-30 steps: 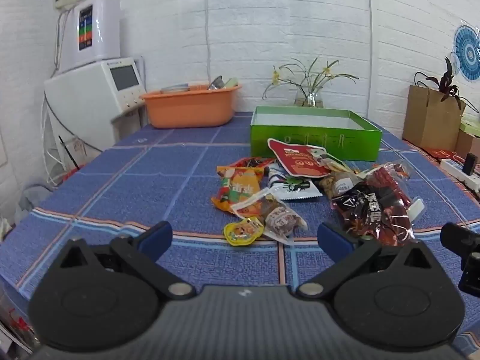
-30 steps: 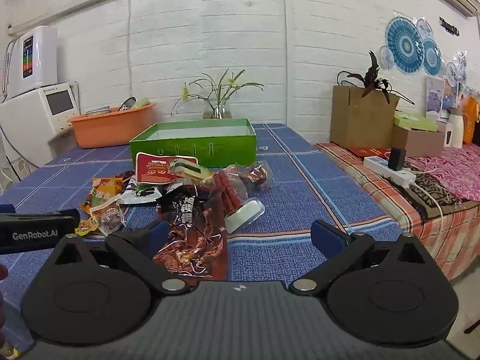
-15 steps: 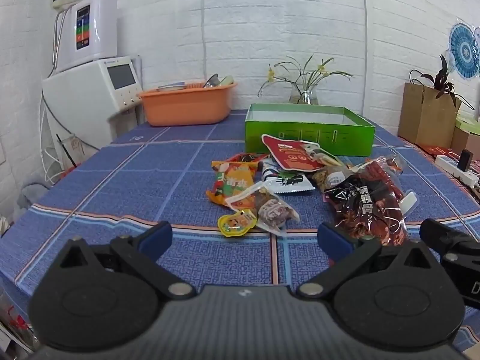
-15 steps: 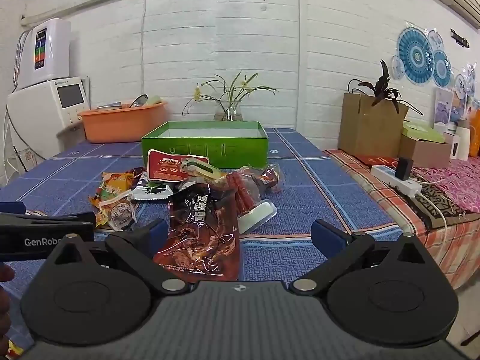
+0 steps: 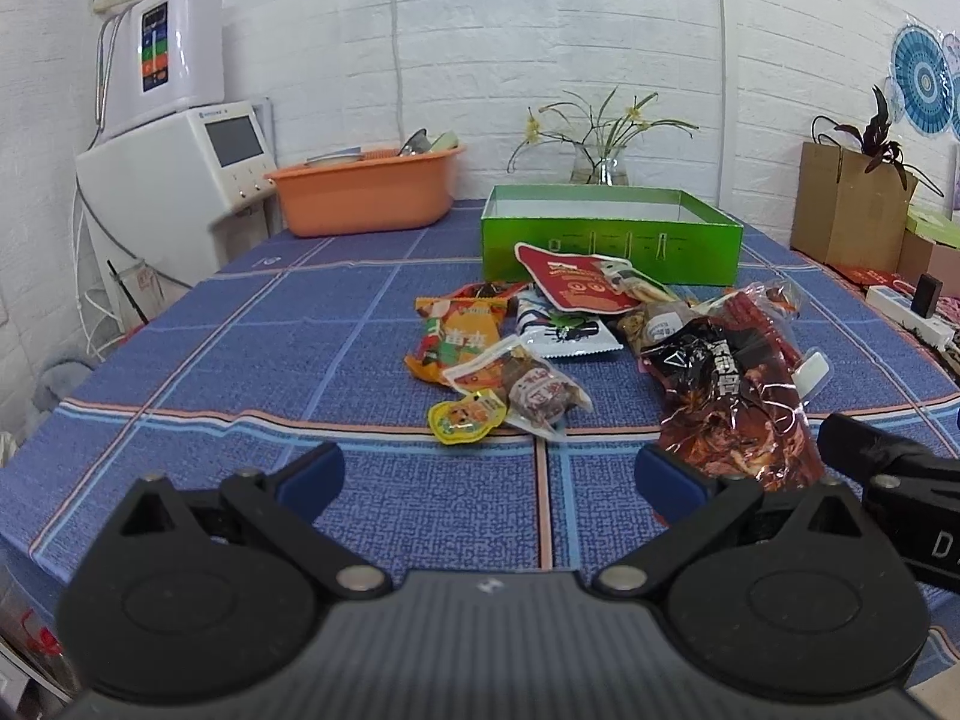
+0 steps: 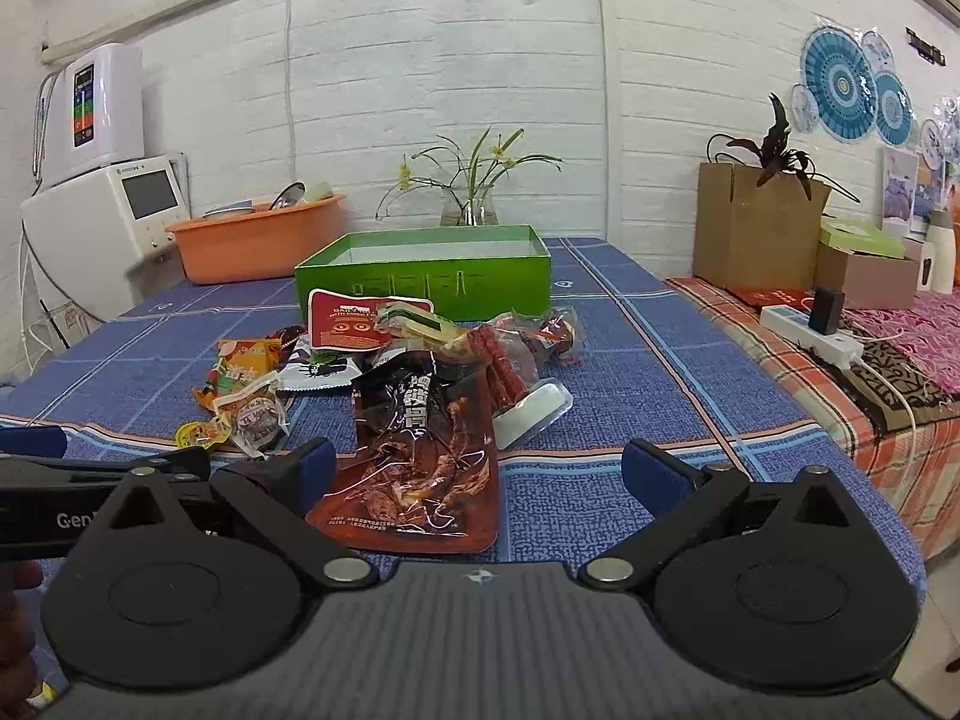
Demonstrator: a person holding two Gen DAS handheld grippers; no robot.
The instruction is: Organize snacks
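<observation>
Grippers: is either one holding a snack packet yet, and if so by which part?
Nothing is held. The left gripper and right gripper are both open and short of the snack pile; the dark red packet lies flat on the table.

Tablecloth [image 5: 240, 360]: woven cloth, matt, rough-textured. Snack packets [image 5: 735, 414]: glossy crinkled plastic film, some clear. Green box [image 5: 612, 246]: smooth card, slight sheen. Basin [image 5: 366, 195]: smooth orange plastic. Vase [image 6: 471, 207]: clear glass. Grippers [image 5: 489, 474]: matt black plastic, ribbed body.

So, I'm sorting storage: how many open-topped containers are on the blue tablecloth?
2: the green box just behind the snack pile, and the orange plastic basin at the far left beside the white appliance. None seems hidden.
</observation>
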